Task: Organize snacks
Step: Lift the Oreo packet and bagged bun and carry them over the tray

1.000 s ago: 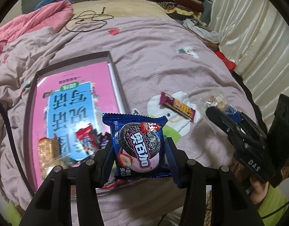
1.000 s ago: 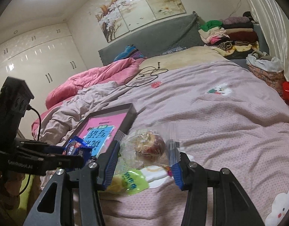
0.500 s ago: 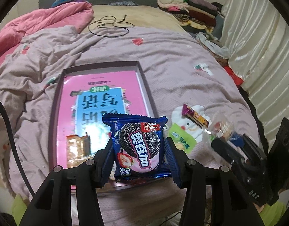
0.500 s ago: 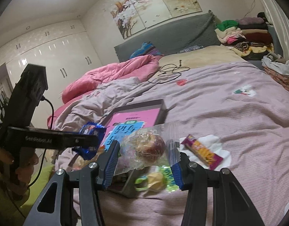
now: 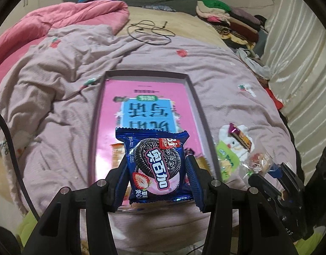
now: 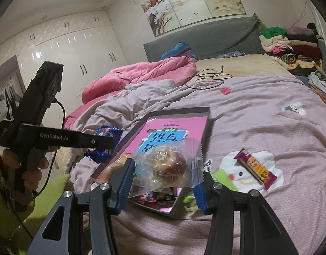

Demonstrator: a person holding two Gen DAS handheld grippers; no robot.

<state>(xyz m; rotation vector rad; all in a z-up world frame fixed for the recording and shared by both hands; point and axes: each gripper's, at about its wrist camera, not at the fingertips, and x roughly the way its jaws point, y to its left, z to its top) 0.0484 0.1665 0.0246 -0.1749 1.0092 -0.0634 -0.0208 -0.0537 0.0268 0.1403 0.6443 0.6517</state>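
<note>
My left gripper (image 5: 155, 171) is shut on a blue Oreo packet (image 5: 155, 163), held upright over the near end of a grey tray (image 5: 202, 114) lined with a pink and blue book. My right gripper (image 6: 165, 173) is shut on a clear bag with a reddish round snack (image 6: 168, 164), hanging over the tray's near corner (image 6: 206, 116). Several wrapped snacks lie at the tray's near end, mostly hidden behind the held packets. On the bedspread right of the tray lie a purple snack bar (image 6: 256, 167) and a green packet (image 5: 227, 156). The right gripper (image 5: 267, 171) shows at the left view's edge.
The tray rests on a lilac bedspread (image 6: 258, 106). A pink duvet (image 5: 56, 25) is bunched at the far left, a black cable (image 5: 151, 30) lies beyond the tray, and folded clothes (image 5: 228, 17) are stacked at the far right. A hand (image 6: 25, 170) holds the left gripper.
Both grippers carried their packets leftwards over the bed, so the tray now sits centred under the Oreo packet. The bar and green packet shifted right in both views. Both grips are unchanged.
</note>
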